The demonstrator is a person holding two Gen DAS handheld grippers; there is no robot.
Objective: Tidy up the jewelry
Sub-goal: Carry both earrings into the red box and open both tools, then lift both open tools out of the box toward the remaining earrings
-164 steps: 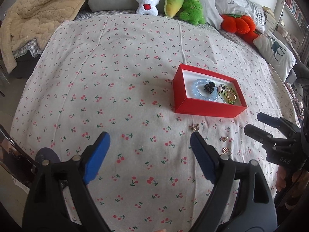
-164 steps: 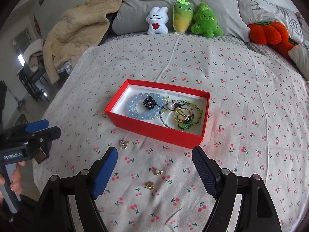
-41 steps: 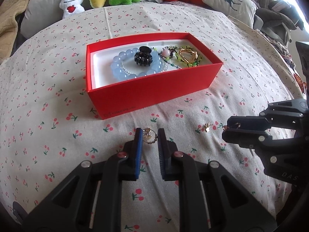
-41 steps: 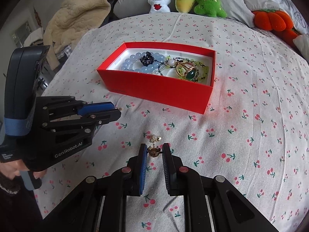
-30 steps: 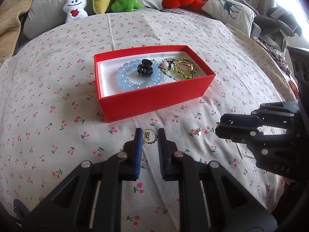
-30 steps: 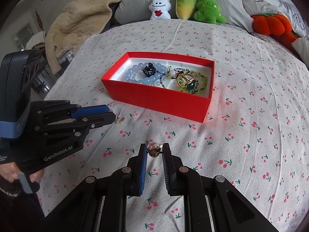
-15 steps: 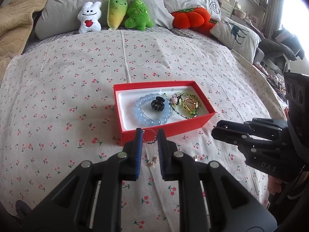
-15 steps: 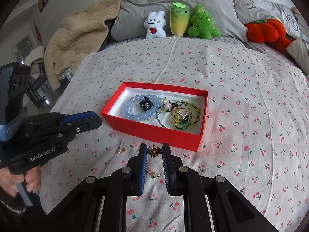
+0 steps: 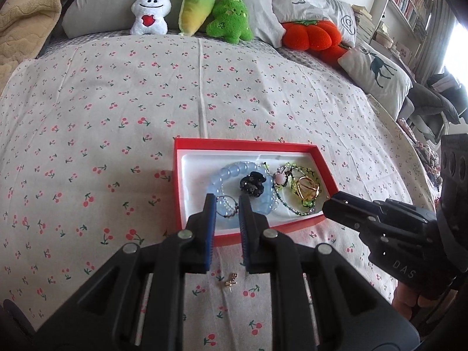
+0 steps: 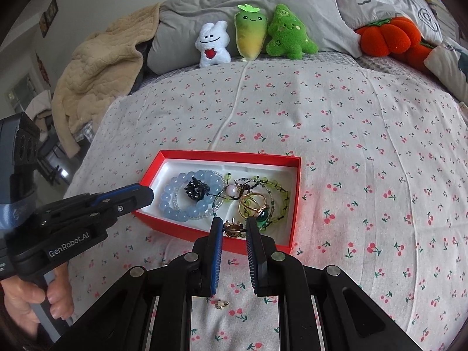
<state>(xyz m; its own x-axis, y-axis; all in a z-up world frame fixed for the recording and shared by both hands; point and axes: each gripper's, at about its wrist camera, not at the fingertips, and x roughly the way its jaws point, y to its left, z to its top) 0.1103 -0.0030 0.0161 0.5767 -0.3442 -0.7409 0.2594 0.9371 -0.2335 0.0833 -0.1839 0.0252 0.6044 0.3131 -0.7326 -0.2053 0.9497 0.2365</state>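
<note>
A red box (image 9: pixel 204 238) with a white lining lies on the cherry-print bedspread; it also shows in the right wrist view (image 10: pixel 251 155). It holds a blue bead bracelet (image 9: pixel 231 171), a black hair claw (image 9: pixel 251 185), a green bead string and a gold ring (image 9: pixel 305 191). My left gripper (image 9: pixel 227 208) is shut on a hoop earring (image 9: pixel 225 204), held above the box's near left part. My right gripper (image 10: pixel 233 228) is shut on a small gold earring (image 10: pixel 233 228), held above the box's near edge. One small gold earring (image 9: pixel 229 280) still lies on the bedspread, also in the right wrist view (image 10: pixel 221 303).
Plush toys (image 9: pixel 190 11) and grey pillows line the headboard. An orange pumpkin cushion (image 9: pixel 310 36) and a deer pillow (image 9: pixel 380 70) lie at the right. A beige blanket (image 10: pixel 96 67) hangs at the left.
Both grippers have risen from the bedspread with their earrings and moved forward over the red box. Five seconds ago both were open and empty.
</note>
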